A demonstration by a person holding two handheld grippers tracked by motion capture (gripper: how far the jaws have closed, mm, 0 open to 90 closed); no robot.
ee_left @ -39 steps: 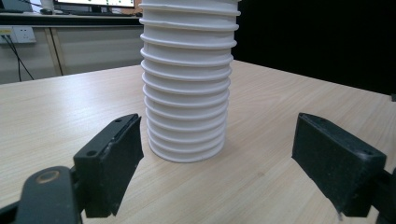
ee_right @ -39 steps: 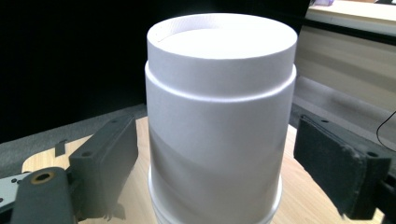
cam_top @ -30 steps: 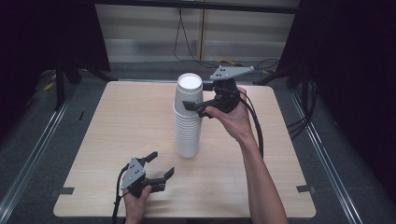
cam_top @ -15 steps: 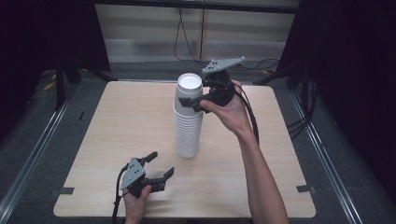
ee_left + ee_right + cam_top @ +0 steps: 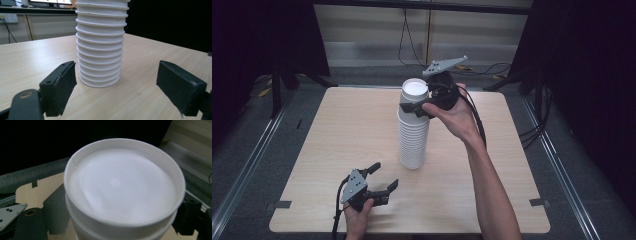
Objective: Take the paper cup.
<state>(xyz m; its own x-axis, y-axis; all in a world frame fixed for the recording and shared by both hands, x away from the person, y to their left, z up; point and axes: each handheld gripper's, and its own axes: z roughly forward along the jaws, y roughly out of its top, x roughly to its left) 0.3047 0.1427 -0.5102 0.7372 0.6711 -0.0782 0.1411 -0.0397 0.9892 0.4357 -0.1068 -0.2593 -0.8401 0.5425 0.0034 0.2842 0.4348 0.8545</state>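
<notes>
Wooden table [image 5: 337,130]: a tall stack of inverted white paper cups [image 5: 413,135] stands upright near its centre. Right gripper [image 5: 414,106] at the stack's top, jaws clamped on the top cup [image 5: 414,92]. Left gripper [image 5: 383,176] low at the near edge, jaws spread wide, holding nothing.

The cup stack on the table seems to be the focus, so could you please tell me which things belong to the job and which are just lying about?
In the job:
- stack of white cups, upside down on the table
- right gripper, jaws around the top cup
- left gripper, open, near the stack

Lying about:
- cables on the floor behind the table
</notes>
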